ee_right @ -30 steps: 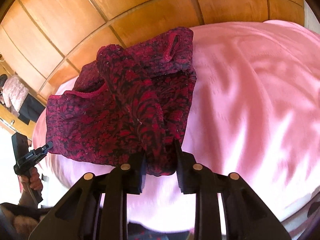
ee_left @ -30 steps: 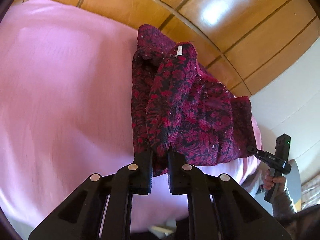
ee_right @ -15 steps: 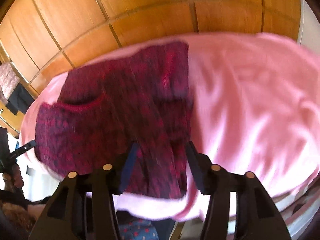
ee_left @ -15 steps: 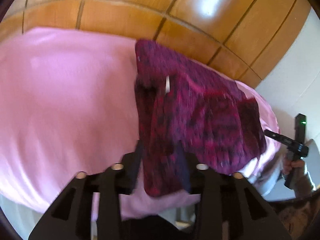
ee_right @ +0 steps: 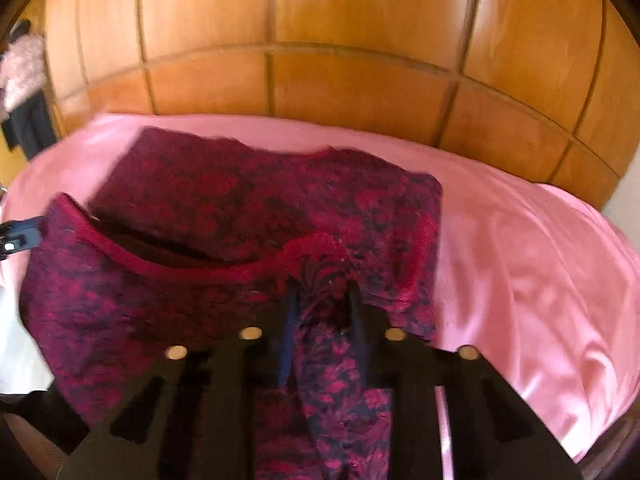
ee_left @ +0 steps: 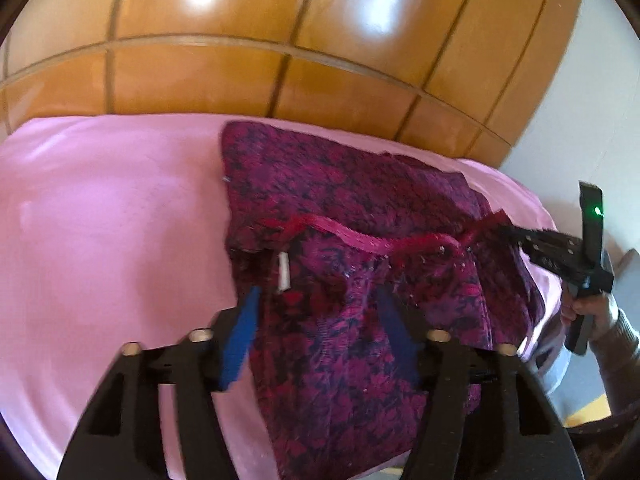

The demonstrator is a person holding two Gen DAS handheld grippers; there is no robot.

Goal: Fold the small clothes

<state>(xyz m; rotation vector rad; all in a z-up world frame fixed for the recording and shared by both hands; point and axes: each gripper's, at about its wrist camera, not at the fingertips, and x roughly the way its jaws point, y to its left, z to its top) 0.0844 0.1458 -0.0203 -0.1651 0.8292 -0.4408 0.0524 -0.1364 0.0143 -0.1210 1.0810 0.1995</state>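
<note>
A dark red and magenta floral garment (ee_left: 352,216) lies spread on the pink bed sheet (ee_left: 100,220), with a red trimmed neckline and a white tag (ee_left: 283,272). It also shows in the right wrist view (ee_right: 248,200). My left gripper (ee_left: 318,300) is open, its jaws wide apart over the garment's near edge, cloth lying loose between them. My right gripper (ee_right: 322,296) is open too, jaws apart around a fold of the same garment at the neckline. The right gripper also shows at the right of the left wrist view (ee_left: 560,252).
A glossy wooden panelled headboard (ee_left: 280,40) stands behind the bed. A white wall (ee_left: 580,100) is at the right. Clothes hang at the far left of the right wrist view (ee_right: 22,80). The bed's front edge is just under both grippers.
Both grippers were shut on folds of the garment and holding it up; they have opened and the garment has dropped flat onto the sheet. Both views have tilted lower toward the bed.
</note>
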